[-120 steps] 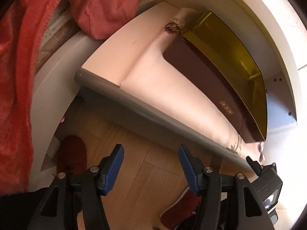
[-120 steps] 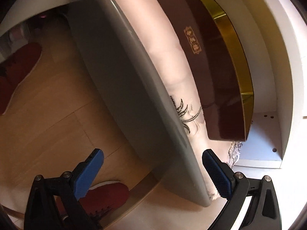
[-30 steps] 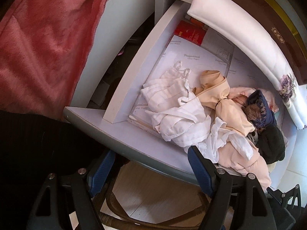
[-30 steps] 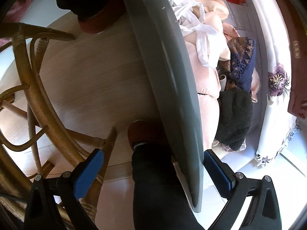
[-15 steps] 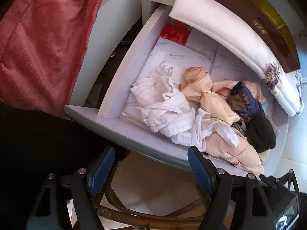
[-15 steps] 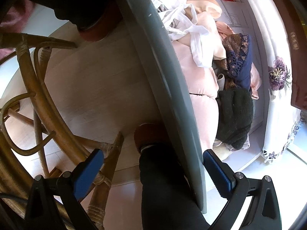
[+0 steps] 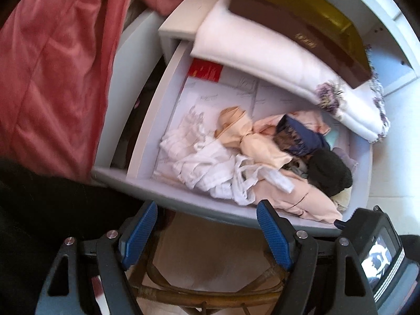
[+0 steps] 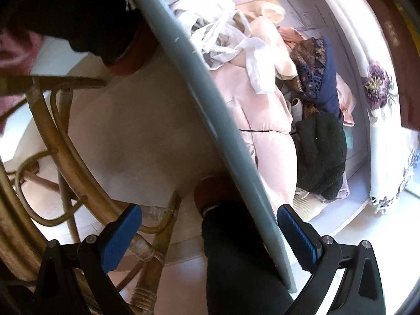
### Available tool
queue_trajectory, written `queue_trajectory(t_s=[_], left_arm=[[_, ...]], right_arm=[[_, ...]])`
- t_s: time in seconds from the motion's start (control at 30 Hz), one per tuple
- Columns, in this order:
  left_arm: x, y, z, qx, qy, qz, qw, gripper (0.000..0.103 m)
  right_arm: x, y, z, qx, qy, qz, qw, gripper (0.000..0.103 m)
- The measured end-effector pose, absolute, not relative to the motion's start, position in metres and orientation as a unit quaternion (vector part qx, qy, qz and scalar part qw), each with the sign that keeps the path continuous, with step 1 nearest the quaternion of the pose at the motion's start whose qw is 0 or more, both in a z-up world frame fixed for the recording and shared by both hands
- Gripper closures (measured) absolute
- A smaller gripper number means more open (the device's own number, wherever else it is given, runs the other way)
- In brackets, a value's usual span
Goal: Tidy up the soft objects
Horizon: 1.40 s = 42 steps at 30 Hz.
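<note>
A grey drawer (image 7: 183, 199) stands pulled out, with a jumble of soft clothes inside. In it lie white garments (image 7: 204, 162), a peach garment (image 7: 244, 136), a navy lace piece (image 7: 302, 136), a black knit item (image 7: 328, 173) and a pale pink padded piece (image 7: 296, 197). My left gripper (image 7: 207, 233) is open, just in front of and below the drawer front, holding nothing. My right gripper (image 8: 210, 239) is open too. The drawer front (image 8: 210, 105) runs between its fingers at the drawer's right end. The black knit item (image 8: 320, 152) and pink padded piece (image 8: 262, 136) lie just beyond.
A white floral cloth (image 7: 275, 52) hangs over the cabinet top, under a brown and gold box (image 7: 302, 23). A red blanket (image 7: 52, 65) fills the left. A rattan chair (image 8: 65, 136) and a person's dark trouser leg with a red slipper (image 8: 218, 191) are below the drawer.
The drawer, shut four seconds ago, is now pulled out with the clothes showing. Over the last second both views drew back and upward a little. Both grippers stayed open.
</note>
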State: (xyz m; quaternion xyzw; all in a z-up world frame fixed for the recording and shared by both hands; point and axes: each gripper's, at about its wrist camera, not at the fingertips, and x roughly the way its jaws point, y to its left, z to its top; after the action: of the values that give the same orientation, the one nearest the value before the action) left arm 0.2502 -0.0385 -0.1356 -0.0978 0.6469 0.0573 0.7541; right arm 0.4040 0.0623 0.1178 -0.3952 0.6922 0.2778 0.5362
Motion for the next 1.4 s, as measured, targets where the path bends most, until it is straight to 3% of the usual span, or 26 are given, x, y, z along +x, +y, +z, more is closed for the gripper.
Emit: queue_trajectory(t_s=[0.37,0.73,0.87,1.1,1.4], left_arm=[[0.262,-0.022,-0.138,-0.028,0.658,0.019,0.753,0.023],[0.281,-0.024,-0.184,-0.045,0.687,-0.018,0.725,0.028],[0.283,-0.020,-0.203,-0.066,0.706,-0.012,0.705,0.030],[0.284,-0.032,-0.205,-0.043,0.698,-0.029,0.714,0.031],[0.279,-0.038,-0.218,-0.042,0.710,-0.035,0.702,0.036]], right_arm=[[0.450,0.066,0.182,-0.271,0.720,0.262,0.583,0.000],[0.543,-0.023,0.272,0.062,0.659,0.102,0.743,0.000],[0.548,-0.055,0.263,0.140,0.645,0.053,0.749,0.021],[0.553,-0.032,0.231,0.098,0.656,0.068,0.745,0.035],[0.534,0.022,0.165,-0.061,0.655,0.173,0.733,0.036]])
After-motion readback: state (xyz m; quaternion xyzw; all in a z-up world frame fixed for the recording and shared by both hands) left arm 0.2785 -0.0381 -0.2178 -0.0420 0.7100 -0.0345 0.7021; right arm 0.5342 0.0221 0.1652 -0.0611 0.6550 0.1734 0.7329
